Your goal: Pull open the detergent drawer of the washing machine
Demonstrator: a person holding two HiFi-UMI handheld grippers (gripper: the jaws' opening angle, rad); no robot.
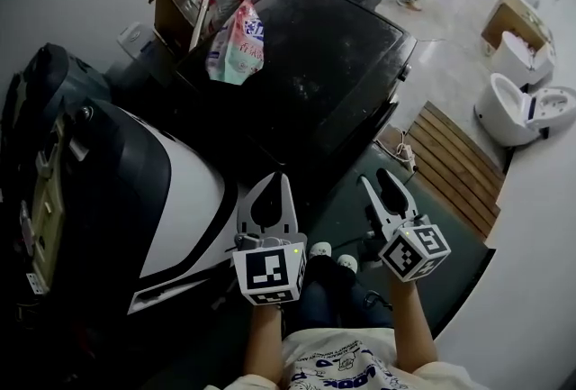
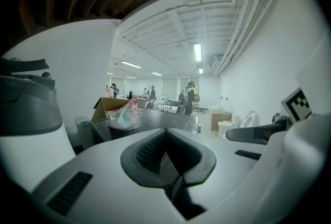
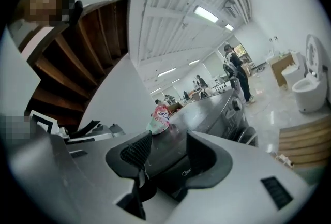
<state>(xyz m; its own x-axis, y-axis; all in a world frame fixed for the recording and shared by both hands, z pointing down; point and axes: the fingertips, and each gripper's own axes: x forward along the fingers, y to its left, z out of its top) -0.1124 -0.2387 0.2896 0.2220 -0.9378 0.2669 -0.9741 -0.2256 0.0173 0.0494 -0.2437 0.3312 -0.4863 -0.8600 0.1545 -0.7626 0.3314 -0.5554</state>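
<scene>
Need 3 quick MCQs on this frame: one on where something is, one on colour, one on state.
1. Where is the pink bag?
A. On the floor
B. On the washing machine, by the cardboard box
C. Hanging on a wall

2. What colour is the washing machine's top?
A. White
B. Red
C. Black

3. How is the right gripper?
A. Open, holding nothing
B. Shut on the bag
C. Shut on a cable

Answers:
1. B. The head view shows the bag standing on the machine's top at the box's edge.
2. C. The top is dark all over.
3. A. The right gripper view shows its jaws apart with nothing held between them.
</scene>
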